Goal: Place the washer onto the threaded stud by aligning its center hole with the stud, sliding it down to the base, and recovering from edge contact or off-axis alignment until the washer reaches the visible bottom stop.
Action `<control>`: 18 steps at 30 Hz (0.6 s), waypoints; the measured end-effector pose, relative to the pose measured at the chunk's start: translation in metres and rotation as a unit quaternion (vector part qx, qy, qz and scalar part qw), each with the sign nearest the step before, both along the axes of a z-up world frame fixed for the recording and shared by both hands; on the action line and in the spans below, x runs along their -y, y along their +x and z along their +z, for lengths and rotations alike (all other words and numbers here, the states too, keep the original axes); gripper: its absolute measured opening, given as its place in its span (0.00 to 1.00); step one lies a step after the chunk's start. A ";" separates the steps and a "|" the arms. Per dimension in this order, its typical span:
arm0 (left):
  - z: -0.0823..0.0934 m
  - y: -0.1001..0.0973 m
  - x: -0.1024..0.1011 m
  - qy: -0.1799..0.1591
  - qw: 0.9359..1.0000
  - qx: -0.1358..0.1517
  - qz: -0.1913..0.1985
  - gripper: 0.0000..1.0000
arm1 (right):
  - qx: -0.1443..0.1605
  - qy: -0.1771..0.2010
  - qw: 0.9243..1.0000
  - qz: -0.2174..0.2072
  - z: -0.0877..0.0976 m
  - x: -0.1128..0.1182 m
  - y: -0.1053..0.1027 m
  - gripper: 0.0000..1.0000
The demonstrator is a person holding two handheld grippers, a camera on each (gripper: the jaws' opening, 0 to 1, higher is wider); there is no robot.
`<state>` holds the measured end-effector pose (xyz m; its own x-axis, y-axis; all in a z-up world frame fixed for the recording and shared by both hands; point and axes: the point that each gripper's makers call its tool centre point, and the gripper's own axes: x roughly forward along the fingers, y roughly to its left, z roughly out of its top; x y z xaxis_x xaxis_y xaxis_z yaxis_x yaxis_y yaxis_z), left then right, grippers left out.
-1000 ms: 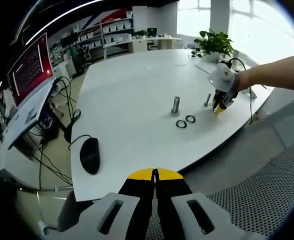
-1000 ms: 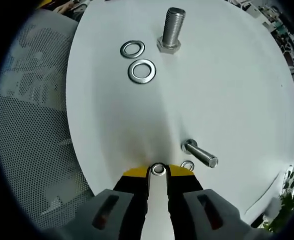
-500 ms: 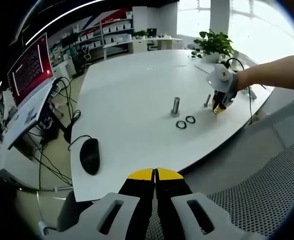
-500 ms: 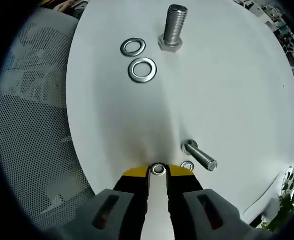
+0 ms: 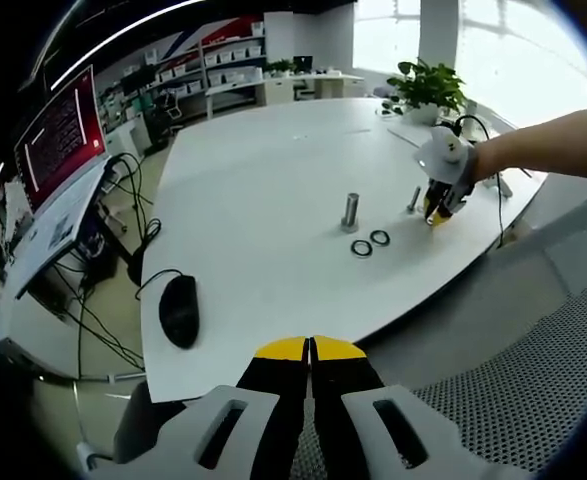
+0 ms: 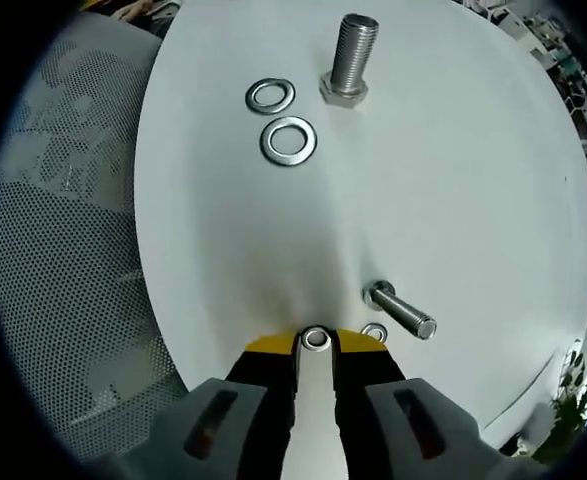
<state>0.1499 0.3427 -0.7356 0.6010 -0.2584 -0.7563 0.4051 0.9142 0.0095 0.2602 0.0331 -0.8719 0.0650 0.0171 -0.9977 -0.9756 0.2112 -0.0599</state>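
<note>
My right gripper is shut on a small steel washer held between its yellow-tipped jaws, just above the white table. A small threaded stud stands close to the right of the jaws, with another small washer at its foot. Farther off, a large threaded stud stands upright, with two large washers lying flat beside it. In the left gripper view the right gripper hangs by the small stud, near the large stud. My left gripper is shut and holds nothing, off the table's near edge.
A black mouse lies on the table's left part. A potted plant stands at the far side. A mesh chair sits beside the table, also the mesh chair left of the table edge. A red monitor stands on a side desk.
The right gripper view has shifted slightly, so the large stud and washers sit a little farther right. The held washer and the left gripper have not moved.
</note>
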 end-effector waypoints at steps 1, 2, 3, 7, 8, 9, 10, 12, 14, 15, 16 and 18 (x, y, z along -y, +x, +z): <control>0.000 0.000 0.000 0.000 1.000 0.000 0.000 0.00 | 0.002 0.002 1.000 0.003 0.001 0.000 0.000 0.15; 0.000 0.000 0.000 0.000 1.000 0.000 0.000 0.00 | 0.003 0.003 1.000 0.002 0.001 0.000 0.000 0.15; 0.000 0.000 0.000 0.000 1.000 0.000 0.001 0.00 | 0.004 0.005 1.000 0.004 0.001 0.000 0.001 0.15; 0.000 0.000 0.000 0.000 1.000 0.000 0.000 0.00 | -0.005 0.019 1.000 0.002 0.002 -0.001 -0.002 0.14; 0.000 0.000 0.000 -0.001 1.000 0.000 -0.001 0.00 | -0.009 0.023 1.000 -0.001 0.002 -0.001 -0.004 0.14; 0.000 0.000 0.000 -0.001 1.000 0.000 -0.001 0.00 | -0.010 0.025 1.000 0.001 0.005 -0.001 -0.005 0.14; 0.000 0.000 0.000 -0.001 1.000 0.001 -0.001 0.00 | -0.009 0.027 1.000 0.001 0.006 -0.001 -0.005 0.14; 0.001 0.001 0.000 -0.001 1.000 0.002 0.000 0.00 | -0.017 0.030 0.999 0.000 0.009 -0.001 -0.007 0.14; 0.001 0.001 0.001 -0.002 1.000 0.003 0.000 0.00 | -0.015 0.029 0.999 0.003 0.012 0.000 -0.007 0.14; 0.001 0.001 0.001 -0.002 1.000 0.002 0.000 0.00 | -0.013 0.027 1.000 0.006 0.014 0.002 -0.005 0.14; 0.001 0.001 0.001 -0.002 1.000 0.002 -0.001 0.00 | -0.011 0.026 1.000 0.007 0.016 0.003 -0.004 0.14; 0.001 0.001 0.001 -0.002 1.000 0.003 -0.001 0.00 | -0.009 0.030 0.999 0.006 0.024 0.002 -0.001 0.14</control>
